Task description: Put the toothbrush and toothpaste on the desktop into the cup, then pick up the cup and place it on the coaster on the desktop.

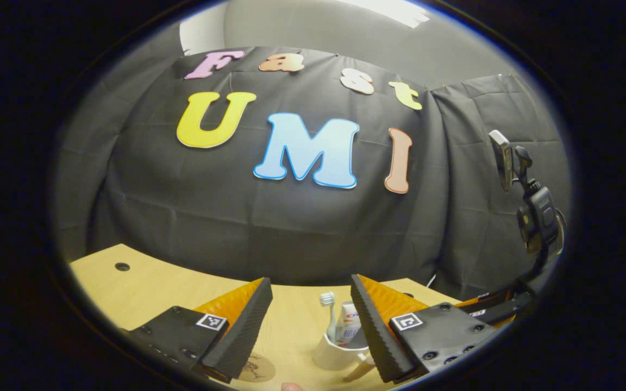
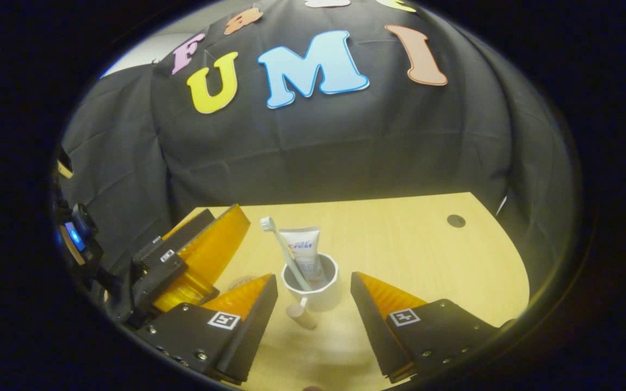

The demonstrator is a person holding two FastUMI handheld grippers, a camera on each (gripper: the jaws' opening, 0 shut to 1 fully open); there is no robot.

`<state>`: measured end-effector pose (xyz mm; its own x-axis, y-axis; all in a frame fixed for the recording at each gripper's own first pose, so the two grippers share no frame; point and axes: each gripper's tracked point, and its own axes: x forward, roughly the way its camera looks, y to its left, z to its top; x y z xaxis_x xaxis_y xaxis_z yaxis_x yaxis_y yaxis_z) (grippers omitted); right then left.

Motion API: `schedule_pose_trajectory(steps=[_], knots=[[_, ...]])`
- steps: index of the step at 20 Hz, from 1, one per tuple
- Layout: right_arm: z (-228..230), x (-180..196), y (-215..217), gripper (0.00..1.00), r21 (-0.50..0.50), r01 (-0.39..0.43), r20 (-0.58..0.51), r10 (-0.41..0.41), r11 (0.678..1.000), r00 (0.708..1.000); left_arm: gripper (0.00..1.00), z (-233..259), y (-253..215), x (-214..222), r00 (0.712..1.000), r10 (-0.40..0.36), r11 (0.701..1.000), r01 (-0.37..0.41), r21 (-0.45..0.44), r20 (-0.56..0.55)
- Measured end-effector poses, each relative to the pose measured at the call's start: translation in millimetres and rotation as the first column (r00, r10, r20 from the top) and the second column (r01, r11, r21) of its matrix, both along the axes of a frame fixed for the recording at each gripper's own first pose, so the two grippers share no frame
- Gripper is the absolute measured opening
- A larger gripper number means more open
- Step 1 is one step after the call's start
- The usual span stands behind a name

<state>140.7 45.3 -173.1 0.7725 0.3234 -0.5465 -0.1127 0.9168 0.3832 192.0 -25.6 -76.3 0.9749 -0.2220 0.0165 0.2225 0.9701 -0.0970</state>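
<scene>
- Where the left gripper view looks across the desktop, the toothpaste bears red and blue print too small to make out; it stands with the toothbrush in the white cup.
- Left gripper is spread, clasping nothing; the coaster lies by its left finger.
- In the right gripper view, the tube's lettering is blurred; brush and tube lean inside the cup, whose handle points toward the camera.
- Right gripper is spread wide, the cup between its tips, untouched.
</scene>
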Motion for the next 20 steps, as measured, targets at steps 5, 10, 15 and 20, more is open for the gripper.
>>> schedule_pose_trajectory(steps=[5,10,15,20], knots=[[-23.5,-5.7,13.2,0.84,-0.032,0.010,-0.133,-0.014,0.999,0.991,0.94,3.6,22.4,-13.8,0.999,0.033,0.998,-0.032,0.059,-0.019],[-48.1,-10.1,22.9,0.84,-0.046,0.034,-0.286,-0.046,0.998,0.957,0.94,0.8,36.6,-27.9,0.997,0.054,0.992,-0.047,0.113,-0.059],[-72.4,-11.9,23.2,0.84,-0.087,0.050,-0.407,-0.081,0.995,0.910,0.94,4.0,41.4,-43.0,0.995,0.058,0.995,-0.050,0.090,-0.085],[-91.3,-12.9,29.8,0.84,-0.088,0.040,-0.505,-0.079,0.995,0.859,0.94,-6.1,44.5,-54.6,0.990,0.055,0.998,-0.049,0.042,-0.134]])
